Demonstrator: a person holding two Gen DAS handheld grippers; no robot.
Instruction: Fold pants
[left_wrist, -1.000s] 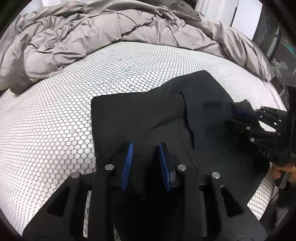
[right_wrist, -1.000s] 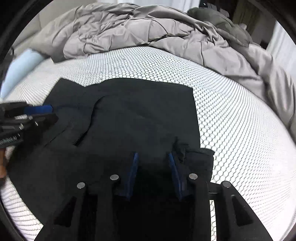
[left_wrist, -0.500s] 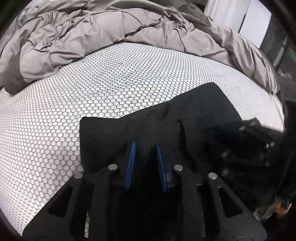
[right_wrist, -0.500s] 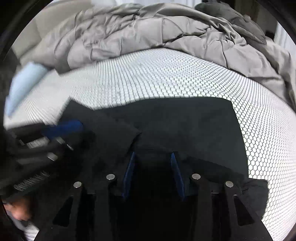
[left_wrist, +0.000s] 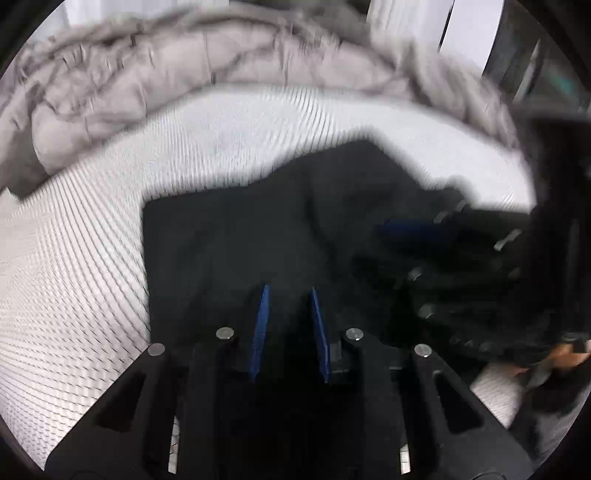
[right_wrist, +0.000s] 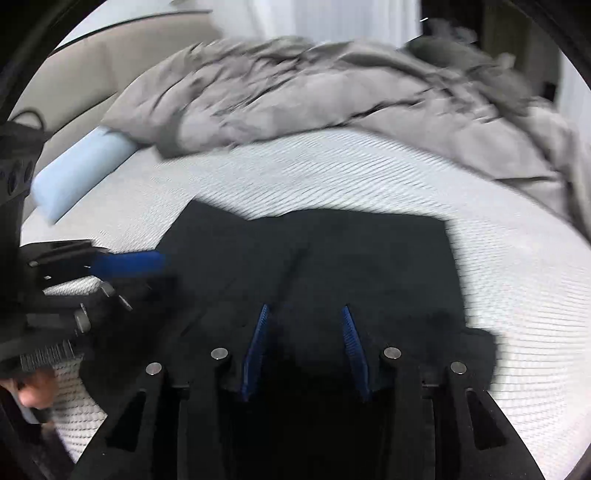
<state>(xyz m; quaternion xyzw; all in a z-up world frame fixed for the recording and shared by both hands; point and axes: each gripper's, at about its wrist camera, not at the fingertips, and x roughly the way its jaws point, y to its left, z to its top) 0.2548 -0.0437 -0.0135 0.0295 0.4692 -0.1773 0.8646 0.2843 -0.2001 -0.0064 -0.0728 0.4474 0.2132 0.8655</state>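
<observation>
Black pants (left_wrist: 236, 236) lie folded into a rough rectangle on the white honeycomb-patterned mattress (left_wrist: 74, 288). My left gripper (left_wrist: 289, 295) hangs over their near edge, its blue pads a narrow gap apart, with only dark cloth showing below and no visible pinch. My right gripper (right_wrist: 304, 314) is over the pants (right_wrist: 369, 266) too, jaws wider and still spreading, nothing pressed between the pads. A bunched corner of cloth (right_wrist: 480, 354) sits beside its right finger. Each gripper shows in the other's view: the right gripper (left_wrist: 413, 229) and the left gripper (right_wrist: 129, 262). Both views are motion-blurred.
A rumpled grey duvet (right_wrist: 332, 96) is heaped across the far side of the bed. A pale blue pillow (right_wrist: 77, 177) lies at the far left. A person's fingers (right_wrist: 33, 391) hold the left gripper's handle near the mattress edge.
Both cameras have swung and blurred. The right gripper's pads stand further apart than a second ago. The left gripper's pads have narrowed slightly. The right gripper now reaches further over the pants in the left wrist view.
</observation>
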